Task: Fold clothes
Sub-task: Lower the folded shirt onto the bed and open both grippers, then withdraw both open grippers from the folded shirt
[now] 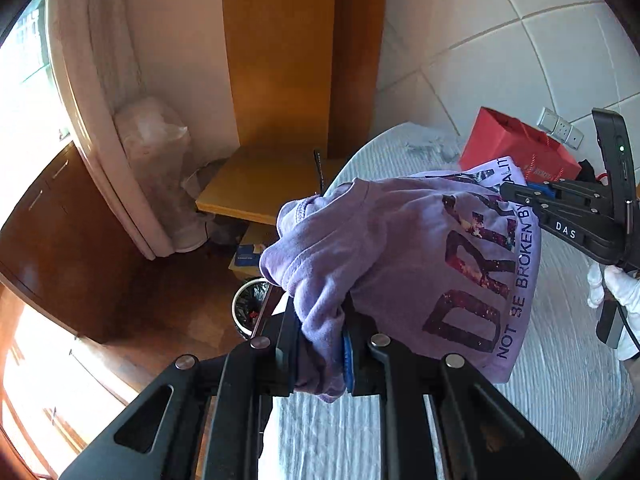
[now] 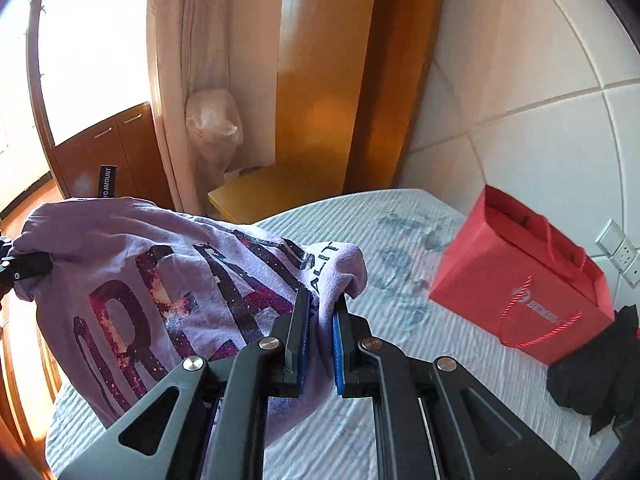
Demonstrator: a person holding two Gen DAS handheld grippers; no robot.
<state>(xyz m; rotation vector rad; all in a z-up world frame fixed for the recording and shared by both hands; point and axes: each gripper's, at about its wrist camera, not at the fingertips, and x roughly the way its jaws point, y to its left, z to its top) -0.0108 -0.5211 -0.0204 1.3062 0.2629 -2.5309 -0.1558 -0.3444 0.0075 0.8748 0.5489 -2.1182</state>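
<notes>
A lilac T-shirt [image 1: 400, 248] with dark starry lettering hangs stretched between my two grippers above the white bed [image 1: 560, 360]. My left gripper [image 1: 320, 344] is shut on a bunched edge of the shirt. My right gripper [image 2: 320, 320] is shut on the opposite edge of the shirt [image 2: 160, 280]. In the left wrist view the right gripper [image 1: 520, 200] shows at the right, held by a white-gloved hand. In the right wrist view the left gripper's tip [image 2: 28, 266] shows at the far left edge, clamped on the cloth.
A red paper bag [image 2: 520, 292] stands on the bed [image 2: 400, 420] near the padded white headboard [image 2: 520, 100]. A dark garment [image 2: 592, 372] lies beside it. A wooden nightstand [image 1: 260, 188], curtain, small bin [image 1: 250, 304] and wood floor lie beyond the bed edge.
</notes>
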